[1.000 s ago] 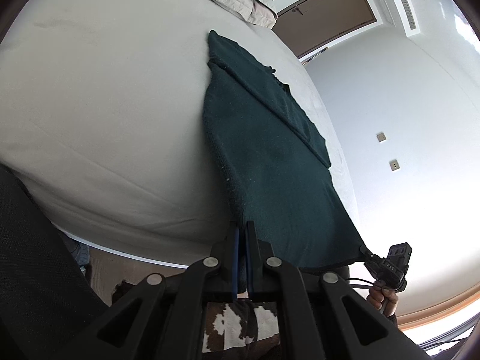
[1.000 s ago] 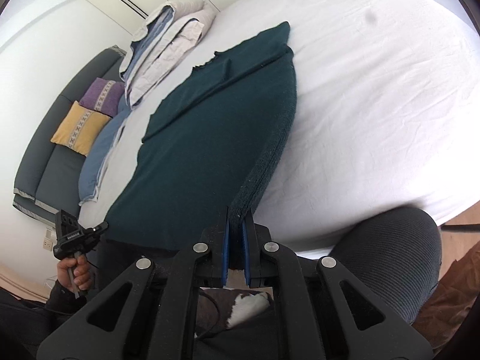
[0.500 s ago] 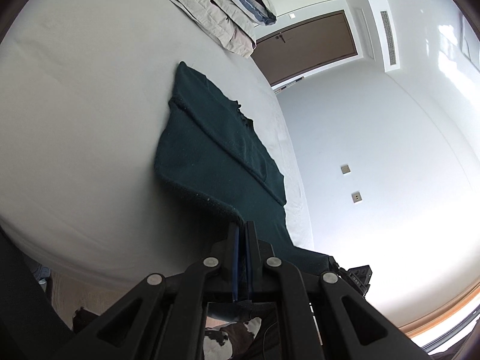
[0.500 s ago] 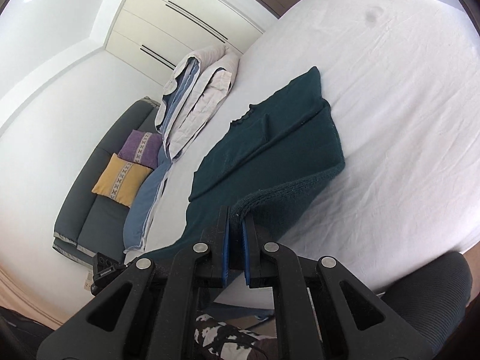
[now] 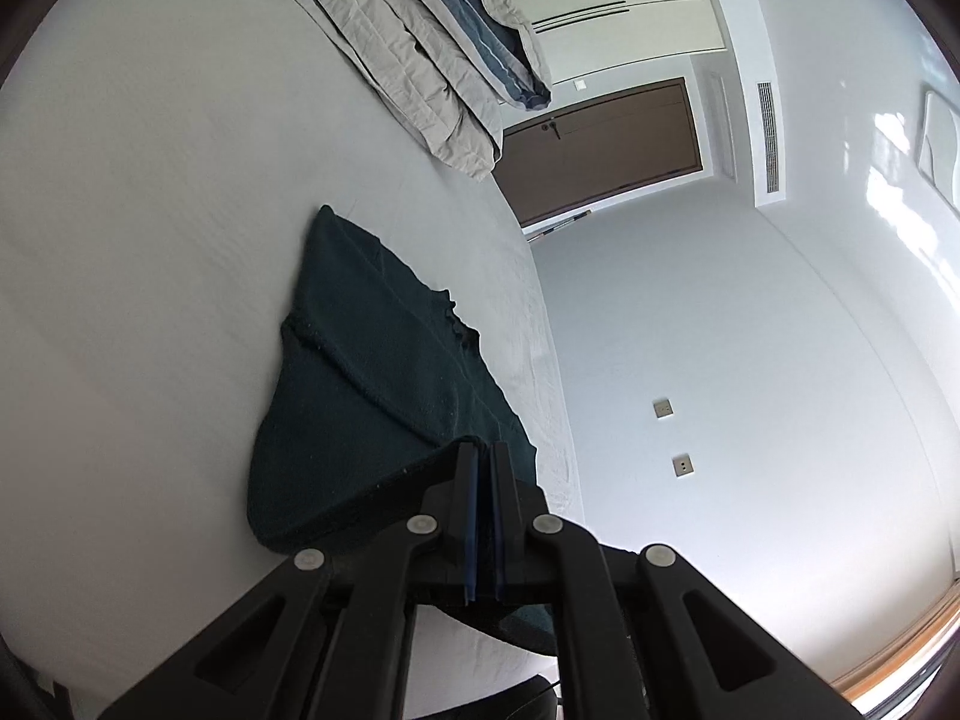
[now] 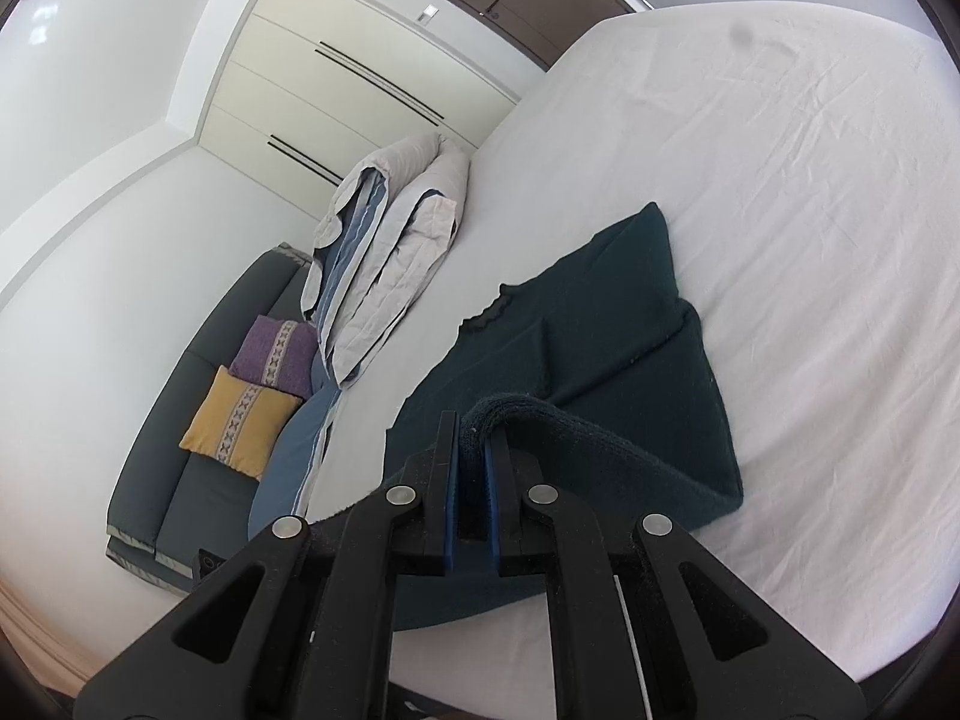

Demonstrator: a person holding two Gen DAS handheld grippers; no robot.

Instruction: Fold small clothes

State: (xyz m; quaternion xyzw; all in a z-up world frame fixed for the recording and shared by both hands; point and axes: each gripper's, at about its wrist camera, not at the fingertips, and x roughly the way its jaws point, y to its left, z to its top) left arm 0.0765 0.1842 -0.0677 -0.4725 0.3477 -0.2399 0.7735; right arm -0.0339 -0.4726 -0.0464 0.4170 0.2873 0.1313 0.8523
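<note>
Dark green knit garment held at two corners above a white bed

The left hand-held gripper (image 5: 483, 468) and right hand-held gripper (image 6: 472, 441) are each clamped tight on a near corner of the dark green sweater (image 6: 606, 330); its near end is lifted and curls over, while the far part lies flat on the bed (image 6: 810, 192). A folded quilt (image 6: 390, 228) lies at the bed's far edge.

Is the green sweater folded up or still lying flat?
Partly folded: the dark green sweater has its near edge lifted, curling over the rest, pinched by the right gripper.
</note>
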